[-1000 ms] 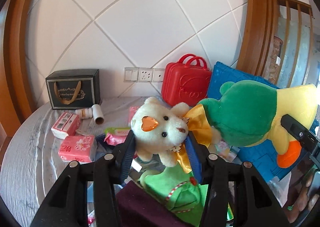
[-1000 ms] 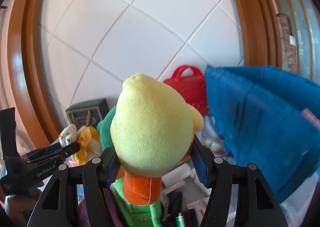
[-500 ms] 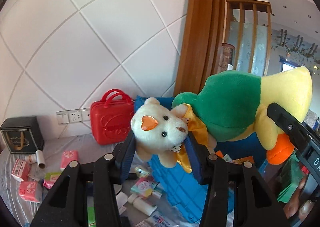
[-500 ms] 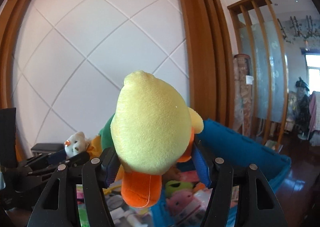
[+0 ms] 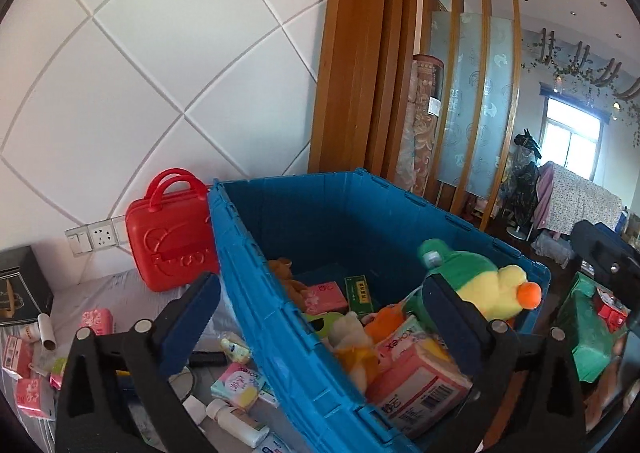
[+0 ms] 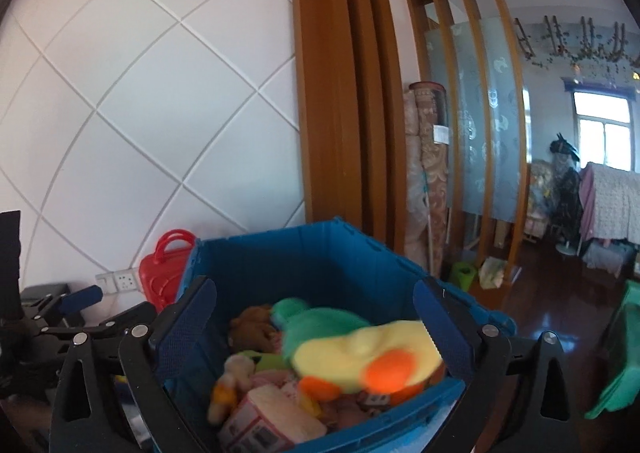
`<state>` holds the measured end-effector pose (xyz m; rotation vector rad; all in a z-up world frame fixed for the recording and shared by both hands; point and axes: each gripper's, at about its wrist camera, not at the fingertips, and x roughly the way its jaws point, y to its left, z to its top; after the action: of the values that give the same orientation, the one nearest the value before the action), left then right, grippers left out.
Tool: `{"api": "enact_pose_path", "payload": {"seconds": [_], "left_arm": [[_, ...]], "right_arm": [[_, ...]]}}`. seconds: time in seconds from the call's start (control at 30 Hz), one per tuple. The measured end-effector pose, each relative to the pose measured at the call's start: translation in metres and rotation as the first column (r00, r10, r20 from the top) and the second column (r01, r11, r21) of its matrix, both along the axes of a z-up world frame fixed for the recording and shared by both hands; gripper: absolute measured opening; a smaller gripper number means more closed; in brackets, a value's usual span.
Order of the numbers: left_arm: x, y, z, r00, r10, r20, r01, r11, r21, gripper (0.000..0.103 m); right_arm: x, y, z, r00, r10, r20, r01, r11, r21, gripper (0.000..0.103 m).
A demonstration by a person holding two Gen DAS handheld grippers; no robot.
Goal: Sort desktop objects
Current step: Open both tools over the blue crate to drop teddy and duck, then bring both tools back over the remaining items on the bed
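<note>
A: Both sets of tongs are opening with nothing pinched: the left tongs (image 5: 318, 317) and right tongs (image 6: 316, 323) hang over the blue crate (image 5: 280, 337). The green-and-yellow duck plush (image 5: 486, 285) looks to be dropping into the crate, blurred in the right view, and the small white bear (image 5: 352, 337) lies inside by the near wall.

B: So how should the step finish?

A: I'd keep the jaws spread and lift straight up, clear of the crate rim, so no pad snags a toy.

B: Count?

A: In the crate: one duck, one white bear, one brown plush (image 5: 286, 273), one green box (image 5: 359, 291), at least two pink packs. Left of the crate on the worktop (image 5: 100, 289): one red case (image 5: 170, 229), several small packs and tubes, too jumbled to count.
</note>
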<state>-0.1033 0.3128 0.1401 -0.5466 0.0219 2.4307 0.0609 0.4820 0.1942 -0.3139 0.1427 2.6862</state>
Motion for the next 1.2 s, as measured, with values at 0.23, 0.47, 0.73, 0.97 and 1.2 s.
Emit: {"api": "enact_pose_path", "payload": {"seconds": [0.23, 0.47, 0.73, 0.97, 1.2], "left_arm": [[-0.002, -0.089, -0.026, 0.98, 0.191, -0.053, -0.192, 0.981, -0.014, 0.103], [0.008, -0.158, -0.086, 0.949, 0.314, -0.022, -0.315, 0.946, -0.073, 0.103], [-0.01, -0.189, -0.16, 0.953, 0.293, 0.082, -0.281, 0.951, -0.133, 0.103], [-0.044, -0.182, -0.199, 0.961, 0.239, 0.14, -0.212, 0.96, -0.184, 0.103], [-0.074, -0.167, -0.238, 0.946, 0.229, 0.229, -0.179, 0.959, -0.219, 0.103]], "right_arm": [[0.022, -0.05, -0.019, 0.974, 0.203, -0.099, -0.202, 0.979, 0.017, 0.1], [0.022, -0.13, -0.072, 0.929, 0.366, -0.058, -0.36, 0.928, 0.099, 0.101], [-0.02, -0.191, -0.161, 0.923, 0.368, 0.115, -0.374, 0.927, 0.035, 0.101], [-0.064, -0.202, -0.232, 0.92, 0.306, 0.247, -0.307, 0.951, -0.036, 0.099], [-0.097, -0.184, -0.271, 0.9, 0.258, 0.351, -0.248, 0.966, -0.075, 0.1]]}}
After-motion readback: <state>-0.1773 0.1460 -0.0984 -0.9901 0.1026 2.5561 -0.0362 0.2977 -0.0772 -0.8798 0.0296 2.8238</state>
